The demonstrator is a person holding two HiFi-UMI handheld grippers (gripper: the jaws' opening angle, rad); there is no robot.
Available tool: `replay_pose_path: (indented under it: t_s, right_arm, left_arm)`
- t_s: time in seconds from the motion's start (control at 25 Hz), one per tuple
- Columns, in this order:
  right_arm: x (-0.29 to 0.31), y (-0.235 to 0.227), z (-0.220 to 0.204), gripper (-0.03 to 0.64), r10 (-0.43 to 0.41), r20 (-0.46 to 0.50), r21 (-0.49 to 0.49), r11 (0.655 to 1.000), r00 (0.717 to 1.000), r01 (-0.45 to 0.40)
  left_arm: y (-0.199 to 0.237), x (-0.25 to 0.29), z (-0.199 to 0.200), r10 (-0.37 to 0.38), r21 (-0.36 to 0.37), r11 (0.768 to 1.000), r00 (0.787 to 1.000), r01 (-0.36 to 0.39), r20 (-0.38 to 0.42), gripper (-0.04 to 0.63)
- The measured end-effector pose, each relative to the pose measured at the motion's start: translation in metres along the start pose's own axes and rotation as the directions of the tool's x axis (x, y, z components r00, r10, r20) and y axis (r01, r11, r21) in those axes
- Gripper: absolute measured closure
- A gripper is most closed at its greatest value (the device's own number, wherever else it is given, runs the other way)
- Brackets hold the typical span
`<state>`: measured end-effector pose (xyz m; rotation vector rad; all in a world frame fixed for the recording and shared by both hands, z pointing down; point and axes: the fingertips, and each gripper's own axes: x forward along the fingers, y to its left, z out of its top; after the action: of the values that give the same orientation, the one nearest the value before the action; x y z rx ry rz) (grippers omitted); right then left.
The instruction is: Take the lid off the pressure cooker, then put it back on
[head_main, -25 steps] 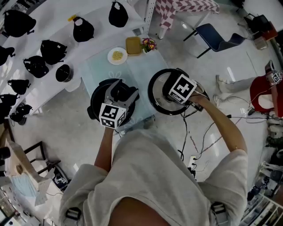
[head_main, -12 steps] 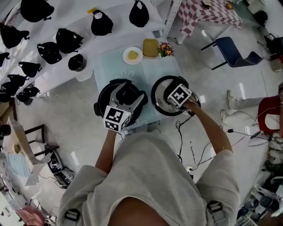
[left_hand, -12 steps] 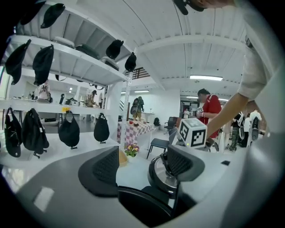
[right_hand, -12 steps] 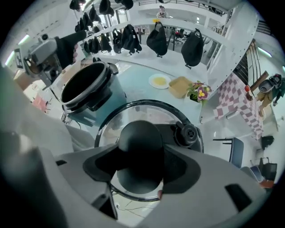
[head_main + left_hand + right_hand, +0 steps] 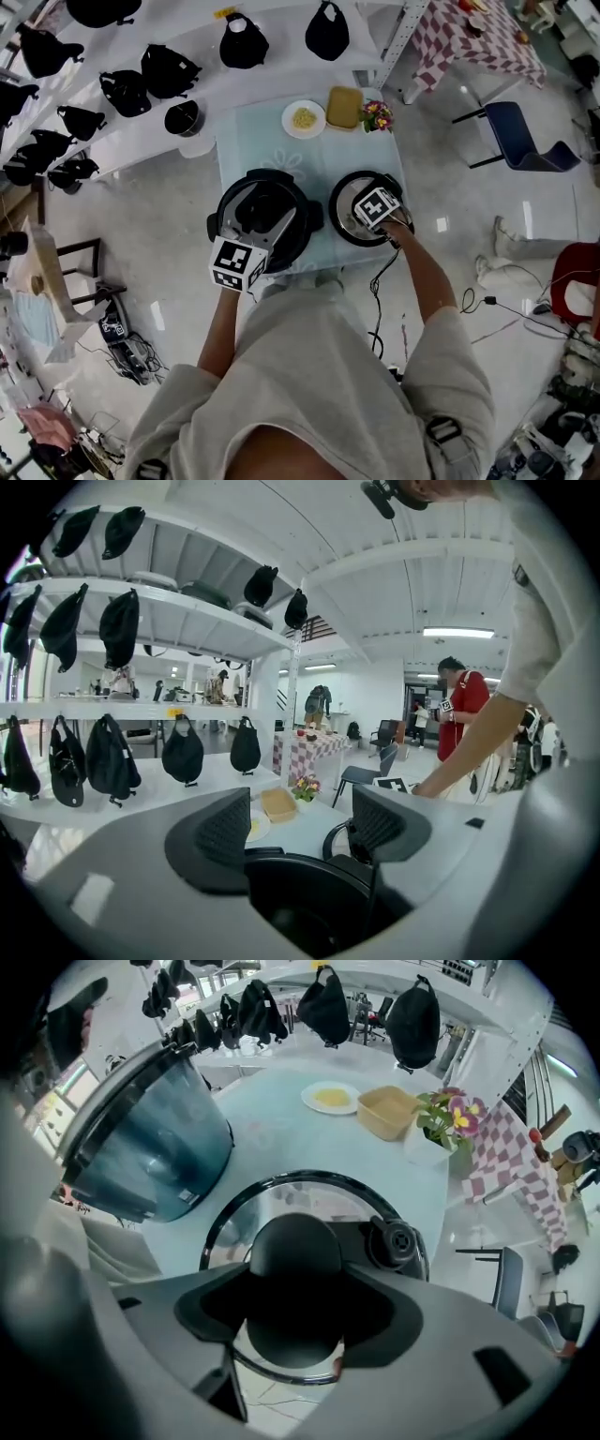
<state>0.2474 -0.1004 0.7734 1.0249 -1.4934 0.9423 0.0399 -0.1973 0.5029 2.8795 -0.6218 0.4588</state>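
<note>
Lid (image 5: 345, 212) brought down since second ago, now lying on table (image 5: 253, 141) or just above it, right of uncovered cooker (image 5: 265, 217). Knob clamped by right claw (image 5: 298, 1302). Left claw (image 5: 305, 832) held open at cooker rim, nothing gripped. Removal judged done; refit remains.

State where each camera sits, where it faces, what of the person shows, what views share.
Head view: on the head, facing steeply down; torso and both arms show.
Left gripper view: on the left gripper, facing level across the cooker; right arm shows.
Right gripper view: on the right gripper, facing down onto the lid; perhaps shirt cloth.
All share the flowers.
</note>
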Motion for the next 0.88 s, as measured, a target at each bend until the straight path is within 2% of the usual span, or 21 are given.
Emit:
replay_pose_path:
  t_s: [0.16,0.32,0.52,0.68,0.8,0.88]
  right_arm:
    - [0.023,-0.003,-0.003,0.345,0.032,-0.024,0.005,0.999,0.999,-0.032]
    - [0.022,-0.007,-0.014,0.342,0.000,-0.032,0.039,0.999,0.999,0.001]
    - [0.024,-0.006,-0.013,0.341,0.000,-0.029,0.048,0.999,1.000,0.002]
    - [0.032,-0.002,-0.010,0.341,0.035,0.007,0.044,0.998,0.999,-0.036]
    - [0.019,-0.007,-0.011,0.313,-0.012,0.015,0.059,0.998,1.000,0.011]
    - [0.009,-0.004,-0.006,0.308,-0.017,0.094,0.086,0.996,0.995,0.009]
  left_arm:
    - [0.011,-0.007,-0.002,0.033,0.009,0.999,0.999,-0.033,-0.012,0.272]
    - [0.020,-0.008,-0.001,0.057,0.001,0.998,0.998,-0.057,-0.005,0.272]
    - [0.016,-0.003,-0.003,0.052,-0.006,0.999,0.999,-0.052,-0.006,0.272]
    - [0.014,-0.001,-0.004,0.052,-0.014,0.999,0.999,-0.053,-0.005,0.272]
    - [0.012,0.000,-0.004,0.050,-0.016,0.999,0.999,-0.050,0.002,0.272]
    - [0.013,0.001,-0.003,0.050,-0.019,0.999,0.999,-0.050,0.009,0.272]
